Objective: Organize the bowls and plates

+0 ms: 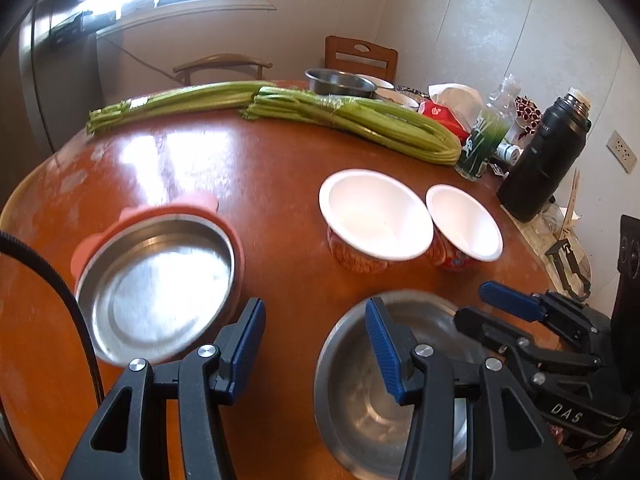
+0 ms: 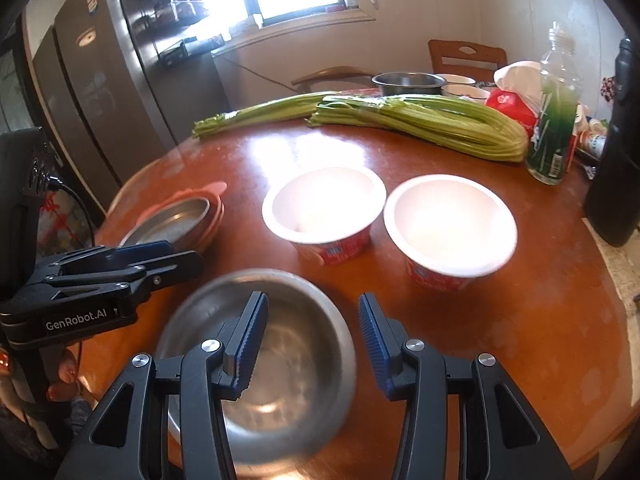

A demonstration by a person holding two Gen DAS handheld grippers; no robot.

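A steel bowl (image 1: 360, 400) (image 2: 288, 380) sits near the front edge of the round brown table (image 1: 240, 168) (image 2: 520, 320). My right gripper (image 2: 312, 340) (image 1: 472, 304) hovers over its right rim, open, with one finger over the inside and one outside, pads not touching. My left gripper (image 1: 316, 340) (image 2: 188, 258) is open above bare table between the bowl and a pink-rimmed steel plate (image 1: 160, 288) (image 2: 176, 216). Two white paper bowls with red sides (image 1: 376, 212) (image 1: 464, 220) (image 2: 324, 204) (image 2: 448, 224) stand side by side just beyond.
Two celery bundles (image 1: 360, 120) (image 2: 420, 120) lie across the far half. Behind them sit another steel bowl (image 1: 340, 82) (image 2: 406, 82) and white dishes. A green bottle (image 1: 480, 144) (image 2: 552, 128) and a black flask (image 1: 540, 160) stand at the right edge. A hand (image 2: 60, 376) holds the left gripper.
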